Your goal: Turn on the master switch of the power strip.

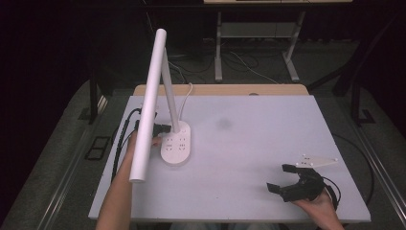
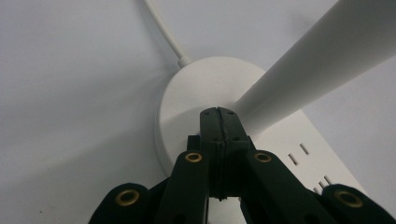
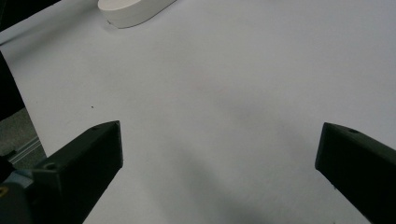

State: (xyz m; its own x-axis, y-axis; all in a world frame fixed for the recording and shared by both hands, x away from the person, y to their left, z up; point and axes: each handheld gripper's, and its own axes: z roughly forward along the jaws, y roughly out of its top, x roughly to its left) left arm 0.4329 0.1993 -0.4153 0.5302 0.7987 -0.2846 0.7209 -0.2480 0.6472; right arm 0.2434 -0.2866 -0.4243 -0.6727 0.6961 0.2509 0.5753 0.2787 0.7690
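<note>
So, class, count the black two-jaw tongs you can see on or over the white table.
2. The left black tongs sit shut at the white lamp's oval base on the table's left; the right black tongs rest open near the front right. None seem hidden.

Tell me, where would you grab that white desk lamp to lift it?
Probably the white desk lamp's slanted stem, low, just above the oval socket base, closing across it from the side. The stem is slim enough for the open right tool; the base looks too wide and flat, and the long head would tip it.
</note>
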